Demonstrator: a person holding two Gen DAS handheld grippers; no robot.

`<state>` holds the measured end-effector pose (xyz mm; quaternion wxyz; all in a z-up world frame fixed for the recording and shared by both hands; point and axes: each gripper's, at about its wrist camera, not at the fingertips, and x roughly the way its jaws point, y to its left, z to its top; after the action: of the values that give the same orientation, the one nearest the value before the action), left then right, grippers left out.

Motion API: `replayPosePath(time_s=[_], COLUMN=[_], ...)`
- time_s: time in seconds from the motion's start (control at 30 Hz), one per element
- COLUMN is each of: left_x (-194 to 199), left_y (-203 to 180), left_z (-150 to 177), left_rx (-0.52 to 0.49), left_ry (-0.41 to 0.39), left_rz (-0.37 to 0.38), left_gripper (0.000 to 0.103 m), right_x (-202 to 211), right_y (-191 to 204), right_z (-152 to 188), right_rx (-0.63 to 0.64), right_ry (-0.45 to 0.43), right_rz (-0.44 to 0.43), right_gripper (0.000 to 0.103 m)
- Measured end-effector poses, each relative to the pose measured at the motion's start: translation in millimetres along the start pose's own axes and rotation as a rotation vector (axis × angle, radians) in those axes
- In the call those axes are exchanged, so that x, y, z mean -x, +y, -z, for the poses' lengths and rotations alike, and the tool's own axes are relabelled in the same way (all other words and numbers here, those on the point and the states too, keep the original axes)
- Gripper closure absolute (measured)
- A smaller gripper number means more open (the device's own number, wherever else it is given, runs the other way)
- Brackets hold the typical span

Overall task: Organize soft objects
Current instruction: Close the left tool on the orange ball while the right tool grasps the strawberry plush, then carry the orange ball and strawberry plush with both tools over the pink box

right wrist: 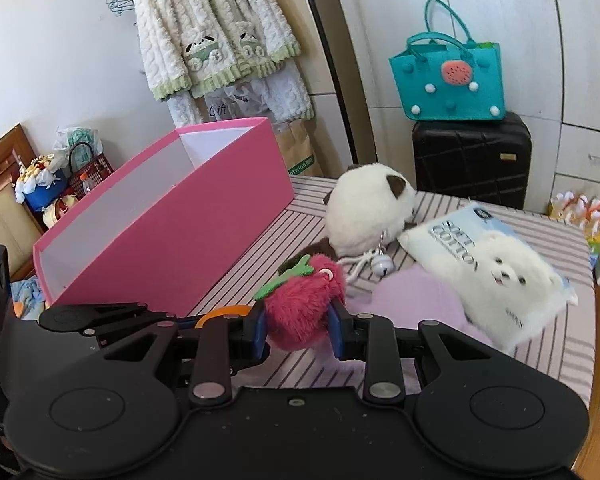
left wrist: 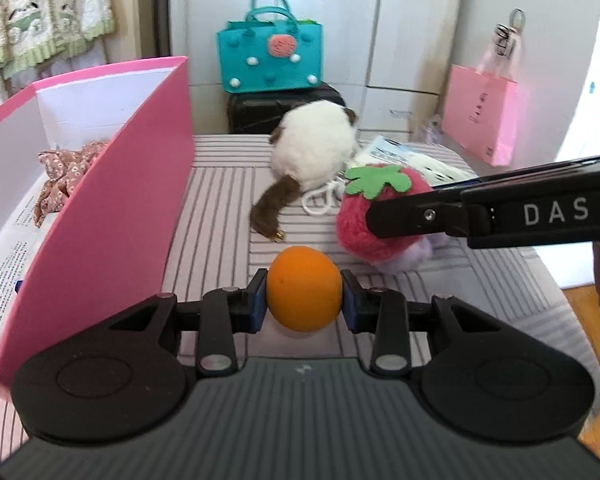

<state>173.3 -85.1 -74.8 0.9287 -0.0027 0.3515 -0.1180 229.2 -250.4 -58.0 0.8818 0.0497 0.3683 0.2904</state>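
An orange ball [left wrist: 304,294] sits squeezed between the blue pads of my left gripper [left wrist: 304,300], just above the striped cover. My right gripper [right wrist: 300,328] is shut on a red strawberry plush [right wrist: 304,308] with a green felt leaf; in the left wrist view one of its black fingers [left wrist: 416,216] lies across the strawberry plush [left wrist: 364,232]. An open pink box [left wrist: 112,200] stands to the left and holds a floral fabric piece [left wrist: 66,176]. A white plush [right wrist: 368,212] with brown ears, a brown tail and a bell lies behind the strawberry.
A soft cotton pack [right wrist: 492,264] printed with a white dog lies on a purple cloth [right wrist: 416,300] at the right. Behind the striped surface [left wrist: 220,216], a teal felt bag [left wrist: 268,56] rests on a black suitcase [right wrist: 472,160]. A pink paper bag [left wrist: 480,116] hangs at the right.
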Motion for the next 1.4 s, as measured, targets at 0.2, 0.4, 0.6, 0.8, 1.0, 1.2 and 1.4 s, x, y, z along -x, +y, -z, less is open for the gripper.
replayPosePath(time_s=[0.2, 0.4, 0.6, 0.8, 1.0, 1.2, 1.4], left_x=[20, 45, 61, 82, 108, 136, 155], left_y=[2, 3, 4, 9, 21, 36, 55], left_z=[-2, -2, 4, 6, 1, -5, -9], left_rx=[-0.037, -0.085, -0.103, -0.11, -0.128, -0.15, -0.16], left_ry=[0.044, 0.043, 0.069, 0.102, 0.14, 0.131, 0.142], left_rz=[0.071, 0.116, 0.145, 0.197, 0.246, 0.239, 0.261], left_gripper=[0.068, 0.067, 0.067, 0.067, 0.067, 0.067, 0.067], right_x=[20, 44, 68, 81, 93, 105, 110], right_y=[15, 32, 56, 74, 96, 122, 146], right_z=[12, 24, 33, 37, 37, 33, 26], right_rx=[0.01, 0.012, 0.051, 0.079, 0.133, 0.197, 0.252], right_ry=[0.019, 0.017, 0.005, 0.016, 0.031, 0.038, 0.027], right_rz=[0.021, 0.04, 0.068, 0.063, 0.046, 0.021, -0.003], right_gripper=[0.068, 0.067, 0.067, 0.067, 0.067, 0.066, 0.066])
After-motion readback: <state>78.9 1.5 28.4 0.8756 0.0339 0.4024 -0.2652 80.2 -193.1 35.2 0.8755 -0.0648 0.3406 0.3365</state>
